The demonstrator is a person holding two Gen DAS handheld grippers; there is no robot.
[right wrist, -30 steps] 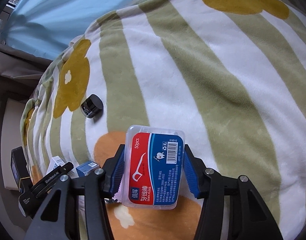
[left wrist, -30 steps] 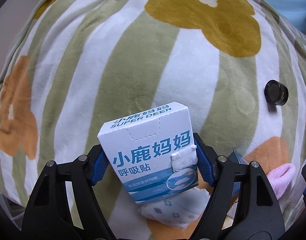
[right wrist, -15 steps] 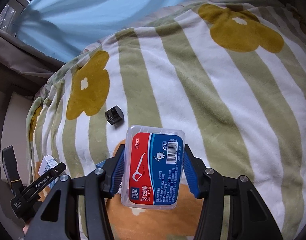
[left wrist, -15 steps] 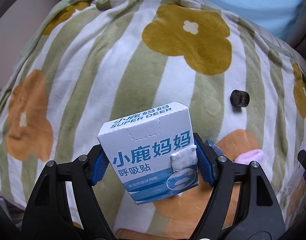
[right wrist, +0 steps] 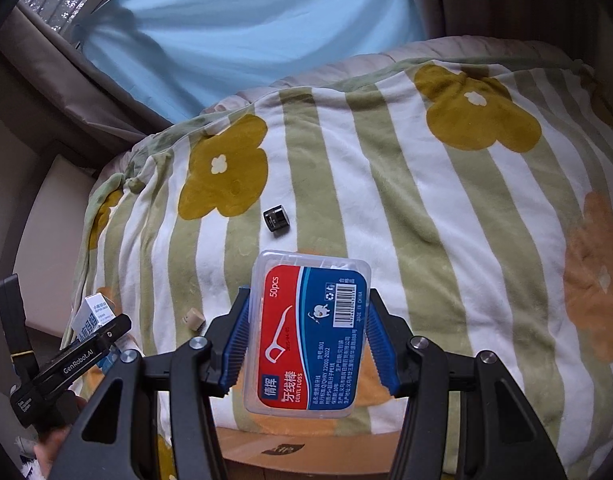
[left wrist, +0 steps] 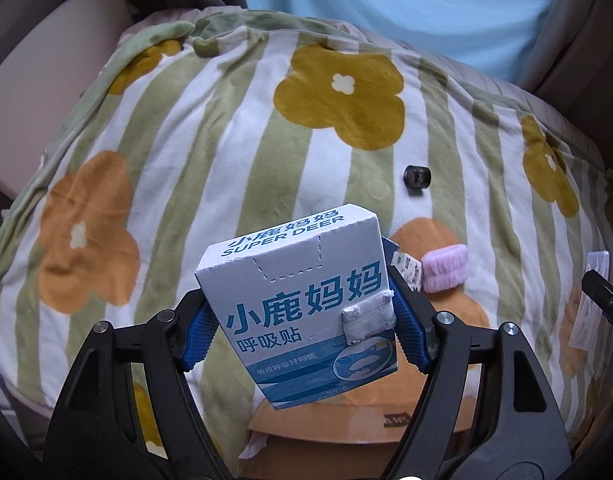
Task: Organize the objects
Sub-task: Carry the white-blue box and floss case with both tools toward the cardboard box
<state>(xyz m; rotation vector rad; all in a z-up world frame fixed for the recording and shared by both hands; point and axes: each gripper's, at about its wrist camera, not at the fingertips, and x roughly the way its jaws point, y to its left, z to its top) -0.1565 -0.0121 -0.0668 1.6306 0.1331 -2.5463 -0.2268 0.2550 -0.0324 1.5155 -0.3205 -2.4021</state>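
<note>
Partly the blue box hides a cardboard box.

Both grippers rose well clear of the striped blanket, the left gripper carrying its blue box and the right gripper its floss case, so the black jar shrank below and a cardboard box came into view underneath.

Blanket mostly open (black jar mid-way, alone).
</note>
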